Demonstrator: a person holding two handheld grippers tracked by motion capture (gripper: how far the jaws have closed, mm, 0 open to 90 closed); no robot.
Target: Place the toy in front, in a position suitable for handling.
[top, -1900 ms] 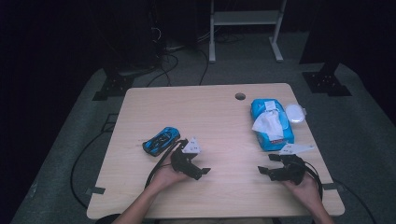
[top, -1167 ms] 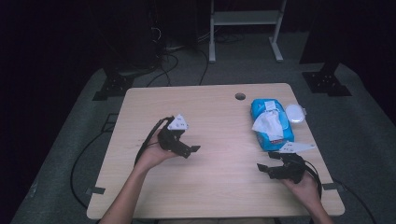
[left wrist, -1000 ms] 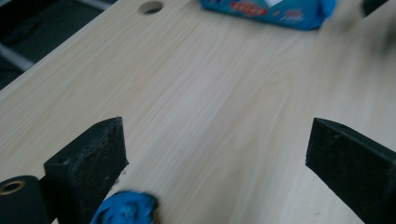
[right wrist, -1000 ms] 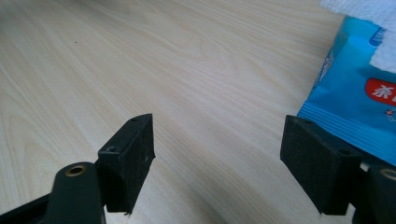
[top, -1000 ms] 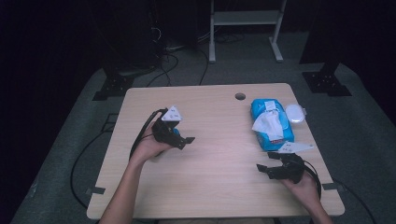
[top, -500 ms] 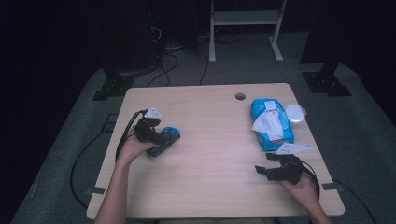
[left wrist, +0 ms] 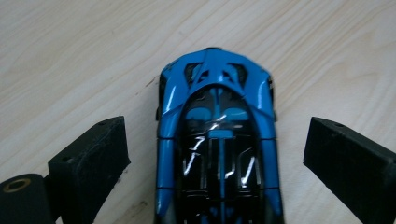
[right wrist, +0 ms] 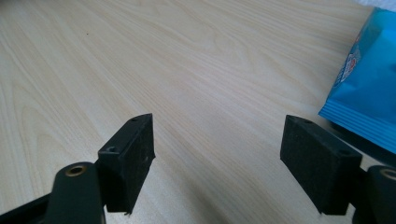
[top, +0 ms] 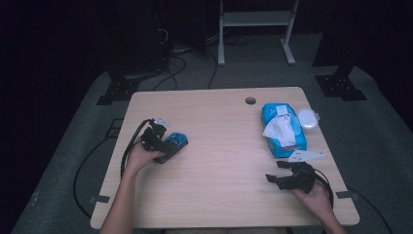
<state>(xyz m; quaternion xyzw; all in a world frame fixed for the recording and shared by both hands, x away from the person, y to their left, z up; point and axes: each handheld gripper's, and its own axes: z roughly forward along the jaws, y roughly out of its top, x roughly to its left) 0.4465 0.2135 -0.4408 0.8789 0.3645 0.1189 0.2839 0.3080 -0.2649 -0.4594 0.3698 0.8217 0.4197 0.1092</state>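
Straddling the car [left wrist: 218, 140] at the table's [top: 219, 195] left side, the left gripper [left wrist: 217, 154] has its jaws spread with gaps either side; centre them before closing. Near right, the right gripper [right wrist: 217, 161] rests spread and empty, beside the wipes [top: 282, 126].

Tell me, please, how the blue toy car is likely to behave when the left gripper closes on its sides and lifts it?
The blue toy car looks like a rigid shell, so it should probably hold its shape between the open jaws of the left gripper. Its paint shows bright glints, so the sides may be slippery. If its wheels turn, a nudge along its length on the smooth table could roll it.
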